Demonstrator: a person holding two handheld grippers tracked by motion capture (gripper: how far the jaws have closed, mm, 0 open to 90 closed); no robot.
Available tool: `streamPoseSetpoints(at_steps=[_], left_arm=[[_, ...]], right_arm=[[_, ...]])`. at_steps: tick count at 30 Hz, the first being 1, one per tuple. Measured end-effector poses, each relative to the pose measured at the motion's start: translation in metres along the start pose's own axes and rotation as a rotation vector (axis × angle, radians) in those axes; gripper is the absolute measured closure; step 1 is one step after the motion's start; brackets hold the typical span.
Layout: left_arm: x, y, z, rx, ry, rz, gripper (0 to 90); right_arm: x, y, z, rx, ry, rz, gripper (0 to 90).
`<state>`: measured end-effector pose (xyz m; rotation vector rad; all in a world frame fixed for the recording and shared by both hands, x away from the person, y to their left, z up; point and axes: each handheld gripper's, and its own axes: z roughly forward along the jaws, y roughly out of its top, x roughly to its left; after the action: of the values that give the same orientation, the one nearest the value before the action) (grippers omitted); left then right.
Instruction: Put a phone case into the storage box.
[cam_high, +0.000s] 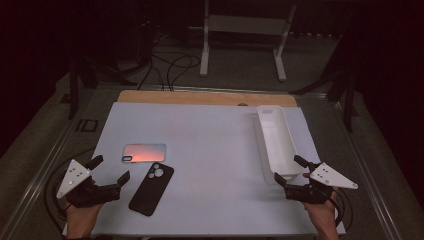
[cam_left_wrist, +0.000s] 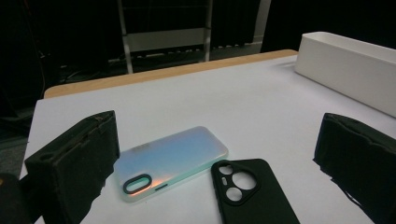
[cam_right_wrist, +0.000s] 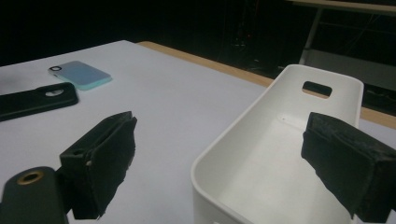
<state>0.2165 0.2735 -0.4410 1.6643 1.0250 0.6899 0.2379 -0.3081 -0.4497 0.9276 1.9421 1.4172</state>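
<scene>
Two phone cases lie on the white table top (cam_high: 210, 145). The iridescent one (cam_high: 144, 152) (cam_left_wrist: 170, 161) (cam_right_wrist: 80, 73) rests flat at centre left. A black case (cam_high: 151, 188) (cam_left_wrist: 254, 196) (cam_right_wrist: 37, 100) lies just in front of it, camera cut-outs up. My left gripper (cam_high: 111, 170) (cam_left_wrist: 219, 172) hovers open at the front left, a short way left of the black case. At the front right my right gripper (cam_high: 289, 168) (cam_right_wrist: 219, 163) stands open over the near end of a long white bin (cam_high: 276, 140) (cam_right_wrist: 275, 154). Nothing is between either pair of jaws.
The white bin (cam_left_wrist: 348, 67) has nothing in it and runs front to back along the table's right side. A wooden strip (cam_high: 205, 97) edges the far side. Beyond it stand a white frame (cam_high: 245, 35) and cables on the floor.
</scene>
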Motion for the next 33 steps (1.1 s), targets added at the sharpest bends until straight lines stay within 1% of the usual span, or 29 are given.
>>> streamPoseSetpoints(at_steps=[4,13,20,29,33], left_arm=[[-0.001,-0.001,0.001,0.010,0.006,0.004,0.3],[0.001,-0.002,0.001,0.007,0.015,-0.008,0.3],[0.000,-0.003,0.003,0.015,0.015,-0.006,0.3],[-0.002,-0.001,0.008,0.039,0.035,0.007,0.4],[-0.001,0.000,0.012,0.051,0.040,0.003,0.5]], right_arm=[[0.000,-0.001,0.002,0.006,0.002,0.002,9.7],[0.001,-0.001,0.003,0.010,0.002,0.005,9.7],[0.002,-0.001,0.004,0.011,0.001,0.002,9.6],[0.005,-0.001,0.008,0.012,0.014,0.004,9.7],[0.006,0.000,0.010,0.014,0.020,-0.001,9.7]])
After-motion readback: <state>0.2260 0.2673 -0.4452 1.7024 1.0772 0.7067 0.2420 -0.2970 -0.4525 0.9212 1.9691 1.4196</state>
